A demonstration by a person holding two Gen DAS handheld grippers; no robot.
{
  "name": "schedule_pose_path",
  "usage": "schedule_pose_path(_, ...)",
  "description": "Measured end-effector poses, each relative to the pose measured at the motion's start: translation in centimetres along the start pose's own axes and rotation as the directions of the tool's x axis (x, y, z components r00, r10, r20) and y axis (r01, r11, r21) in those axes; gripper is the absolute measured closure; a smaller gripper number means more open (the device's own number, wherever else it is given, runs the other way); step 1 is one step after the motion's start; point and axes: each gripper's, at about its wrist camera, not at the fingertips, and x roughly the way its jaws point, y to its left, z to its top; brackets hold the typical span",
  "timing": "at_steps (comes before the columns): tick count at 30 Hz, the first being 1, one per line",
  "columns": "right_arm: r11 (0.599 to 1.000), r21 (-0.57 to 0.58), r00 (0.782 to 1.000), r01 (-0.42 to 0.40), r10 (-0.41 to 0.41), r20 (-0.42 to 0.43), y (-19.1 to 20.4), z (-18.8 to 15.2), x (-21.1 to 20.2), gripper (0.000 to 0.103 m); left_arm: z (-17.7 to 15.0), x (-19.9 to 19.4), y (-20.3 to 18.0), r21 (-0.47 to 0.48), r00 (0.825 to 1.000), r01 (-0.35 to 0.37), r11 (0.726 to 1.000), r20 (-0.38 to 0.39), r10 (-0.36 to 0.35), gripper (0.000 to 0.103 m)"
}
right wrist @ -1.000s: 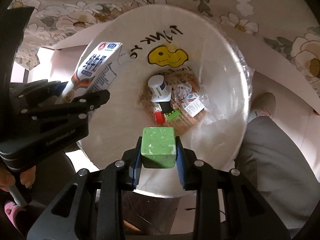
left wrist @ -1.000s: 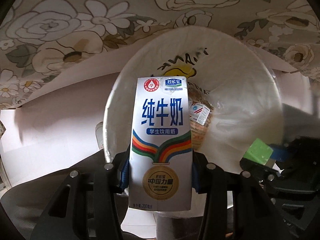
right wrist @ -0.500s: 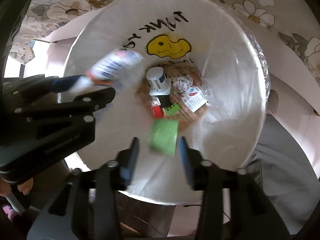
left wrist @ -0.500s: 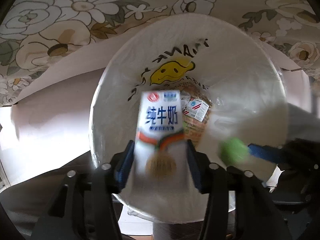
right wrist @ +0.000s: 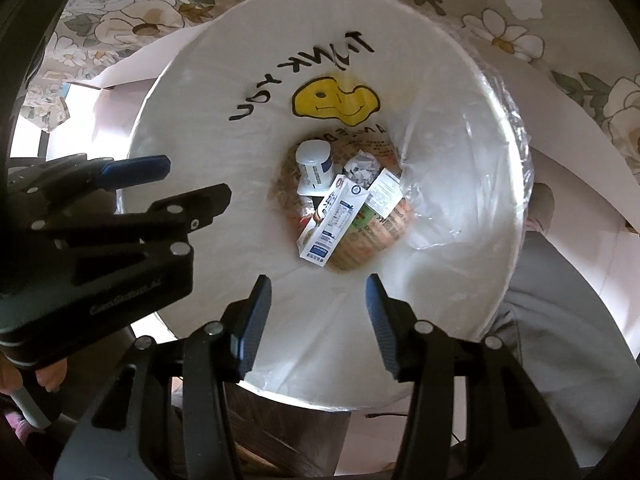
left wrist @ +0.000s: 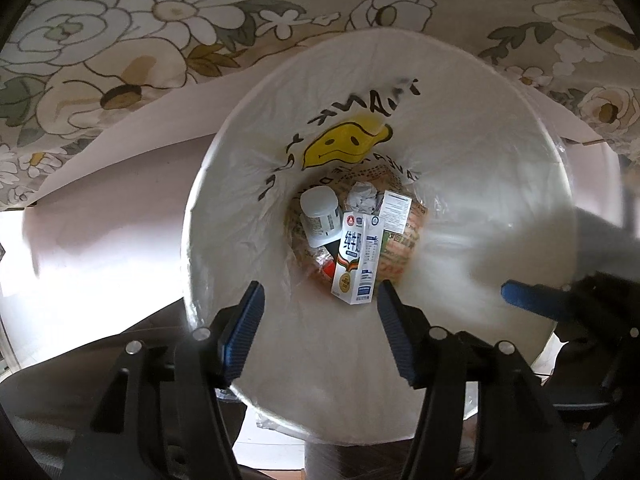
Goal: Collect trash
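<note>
A: Where do both claws stand?

B: Over the bin, pointing down into it. The left claw is about half open with nothing between its jaws, which have just been opening; the carton lies at the bottom, straight ahead of it past the fingertips. The right claw is parted too, its jaws also freshly opened and empty. I cannot pick out the green block it let go; it may be under the carton.

A: So the drop is done?

B: I judge so. The carton rests among the bottle, the crumpled paper and a leaflet, all well below both claws.

A: How to finish the step well?

B: Keep the jaws parted and lift straight up, so no finger catches the liner, which is loose and crinkled ahead and to the right of the right claw. The left claw's fingers sit close on the right claw's left, so draw the two apart as they rise, then go for the next piece of trash.
</note>
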Motion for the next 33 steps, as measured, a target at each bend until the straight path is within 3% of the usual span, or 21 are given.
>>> schedule_pose_path(10, 1.000, 0.001, 0.998, 0.020, -0.020, 0.054, -0.2, -0.8, -3.0, 0.053, -0.9, -4.0, 0.2, 0.026, 0.997, -0.027, 0.999, 0.079, 0.025, 0.042)
schedule_pose_path(17, 1.000, 0.002, 0.992, 0.026, -0.026, 0.122, -0.5, -1.9, -7.2, 0.053, -2.0, -8.7, 0.5, 0.050, 0.980, -0.091, 0.995, 0.181, 0.081, 0.038)
schedule_pose_path(21, 0.998, -0.022, 0.984, 0.062, -0.057, 0.169, -0.2, -2.8, -10.3, 0.046, -3.0, -12.5, 0.5, 0.060, 0.962, -0.106, 0.993, 0.260, 0.087, 0.035)
schedule_pose_path(26, 0.996, -0.040, 0.968, 0.085, -0.073, 0.239, -0.3, -4.4, -14.8, 0.045, -4.0, -16.7, 0.2, 0.070, 0.944, -0.083, 0.994, 0.324, 0.056, 0.029)
schedule_pose_path(29, 0.995, -0.035, 0.957, 0.095, -0.082, 0.279, 0.0, -5.3, -17.0, 0.035, -5.1, -20.2, -0.4, 0.084, 0.915, -0.098, 0.992, 0.399, 0.057, 0.022)
schedule_pose_path(33, 0.993, -0.043, 0.935, 0.114, -0.093, 0.341, 0.4, -6.8, -20.4, 0.034, -6.7, -23.8, -1.2, 0.112, 0.887, -0.131, 0.985, 0.457, 0.066, 0.014)
